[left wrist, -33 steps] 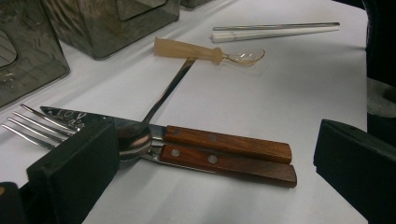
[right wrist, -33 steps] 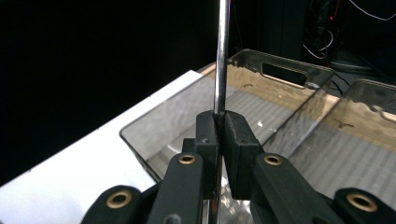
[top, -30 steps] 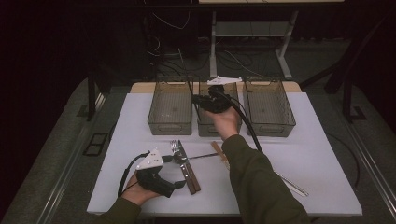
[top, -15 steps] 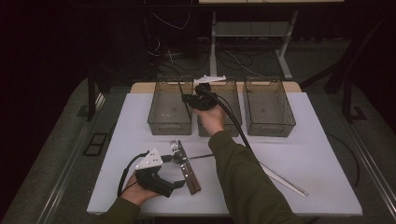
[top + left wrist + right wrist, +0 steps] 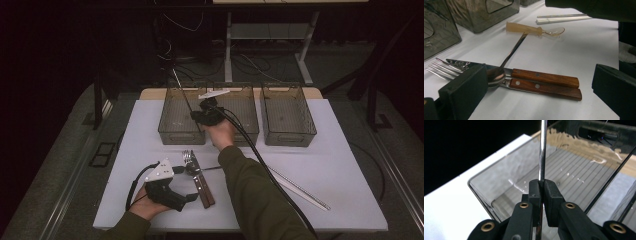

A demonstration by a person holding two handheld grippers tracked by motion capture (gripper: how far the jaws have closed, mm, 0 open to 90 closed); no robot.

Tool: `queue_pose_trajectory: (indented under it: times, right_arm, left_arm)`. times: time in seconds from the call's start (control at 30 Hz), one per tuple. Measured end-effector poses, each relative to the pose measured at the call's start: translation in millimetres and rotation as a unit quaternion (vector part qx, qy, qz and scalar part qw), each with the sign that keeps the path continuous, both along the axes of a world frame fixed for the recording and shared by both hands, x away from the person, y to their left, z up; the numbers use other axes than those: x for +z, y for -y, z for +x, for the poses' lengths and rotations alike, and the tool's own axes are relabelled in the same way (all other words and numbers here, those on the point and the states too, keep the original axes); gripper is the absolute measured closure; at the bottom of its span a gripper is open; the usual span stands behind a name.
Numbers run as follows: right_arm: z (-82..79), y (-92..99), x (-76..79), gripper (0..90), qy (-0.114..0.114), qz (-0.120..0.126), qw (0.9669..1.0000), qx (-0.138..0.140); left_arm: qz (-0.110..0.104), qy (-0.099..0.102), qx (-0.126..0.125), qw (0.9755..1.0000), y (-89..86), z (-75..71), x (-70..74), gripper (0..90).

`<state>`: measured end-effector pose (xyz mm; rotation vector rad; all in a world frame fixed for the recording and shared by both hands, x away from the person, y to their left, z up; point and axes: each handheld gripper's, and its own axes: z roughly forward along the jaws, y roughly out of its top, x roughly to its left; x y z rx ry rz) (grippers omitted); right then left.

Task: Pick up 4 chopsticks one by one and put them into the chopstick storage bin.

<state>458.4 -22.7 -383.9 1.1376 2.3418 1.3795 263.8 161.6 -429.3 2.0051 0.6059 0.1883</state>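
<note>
The right gripper (image 5: 196, 116) is held over the left bin (image 5: 182, 116) of three grey bins standing in a row at the far edge of the white table (image 5: 340, 165). Its jaws are closed on a thin metal rod (image 5: 543, 150), most likely a chopstick, though its ends cannot be made out. In the right gripper view the rod is clamped between the two black pads (image 5: 550, 195) and runs straight up out of them, above the ribbed floor of the bin. In the high view the rod (image 5: 181, 92) is seen slanting up and away from the gripper, across the bin's interior.

The left gripper (image 5: 192, 198) is held low at the near edge of the table, with its jaws spread wide and nothing between them. In the left gripper view a knife (image 5: 544, 77) and a fork (image 5: 446, 67), both with wooden handles, are seen lying side by side just ahead of the jaws. A metal spoon (image 5: 496, 75) is laid with its bowl on the knife blade, its handle pointing away. Beyond it a translucent plastic spoon (image 5: 534, 29) is lying flat on the table. Further off, a pale pair of chopsticks (image 5: 564, 18) is lying on the table; in the high view it is seen to the right of the person's right sleeve (image 5: 250, 195).
</note>
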Motion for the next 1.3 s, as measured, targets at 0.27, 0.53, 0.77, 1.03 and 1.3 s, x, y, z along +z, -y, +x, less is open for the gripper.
queue_pose_trajectory:
  times: [0.27, 0.53, 0.77, 1.03, 1.3]
  right_arm:
    - [-0.7, -5.5, -8.8, 84.4, -0.010, -0.034, 0.9994, -0.005]
    - [-3.0, -4.7, -4.7, 72.0, -0.004, -0.031, 0.9994, -0.012]
    - [-6.1, 2.0, 1.5, 63.0, -0.014, -0.026, 0.9995, -0.004]
    - [-17.0, 23.4, 16.9, 55.1, -0.017, -0.021, 0.9996, 0.008]
    - [-29.8, 52.2, 24.5, 45.5, -0.024, -0.028, 0.9988, 0.034]
  left_arm:
    - [0.000, 0.000, -0.001, 1.0000, 0.2, -0.1, 0.0, 0.0]
    - [0.001, 0.000, -0.002, 1.0000, 0.5, 0.0, -0.1, 0.0]
    - [0.002, 0.003, -0.002, 1.0000, 0.6, 0.3, -0.6, 0.0]
    - [0.010, 0.003, -0.003, 0.9999, 1.1, 0.7, -0.8, 0.0]
    - [0.010, 0.000, 0.000, 1.0000, 2.4, 0.0, -1.9, 0.0]
